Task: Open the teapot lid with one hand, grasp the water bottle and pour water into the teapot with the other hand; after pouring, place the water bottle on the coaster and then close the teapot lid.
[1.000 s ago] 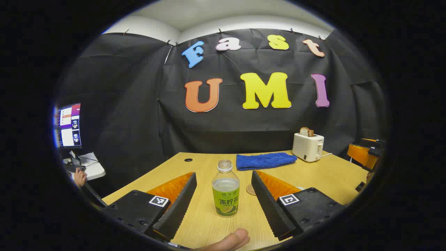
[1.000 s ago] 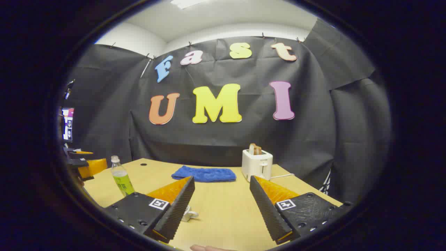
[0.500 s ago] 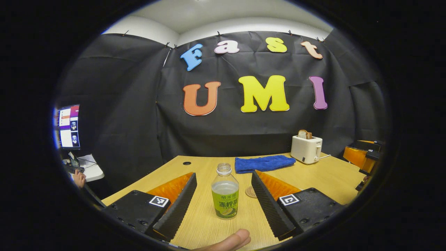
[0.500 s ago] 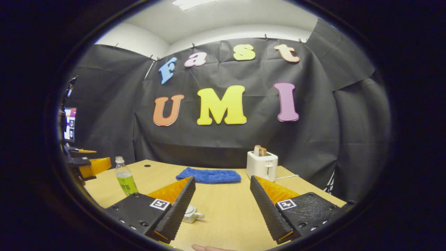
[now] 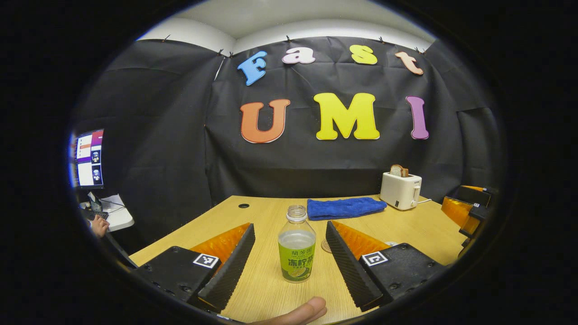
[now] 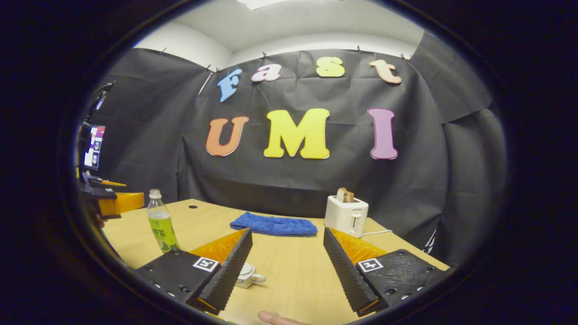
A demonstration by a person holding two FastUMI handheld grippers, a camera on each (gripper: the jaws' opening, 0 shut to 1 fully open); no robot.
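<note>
An uncapped water bottle [image 5: 296, 247] with a green label stands on the wooden table [image 5: 406, 230], just beyond and between the fingers of my left gripper [image 5: 289, 228], which is open and not touching it. A round coaster [image 5: 324, 246] lies right of the bottle, partly hidden by the right finger. In the right gripper view my right gripper [image 6: 286, 231] is open over the table. A small white teapot [image 6: 248, 274] peeks out beside its left finger, mostly hidden. The bottle [image 6: 160, 222] and the left gripper [image 6: 110, 203] show at far left.
A blue towel [image 5: 346, 207] and a white toaster [image 5: 400, 191] holding bread sit at the table's back. The right gripper [image 5: 469, 210] shows at the left gripper view's right edge. A monitor [image 5: 88, 158] and a person's hand [image 5: 97, 225] are off the table's left side.
The right gripper's view has drifted a little, so more of the teapot shows beside its left finger. The left gripper has barely moved at the bottle. Both stay open.
</note>
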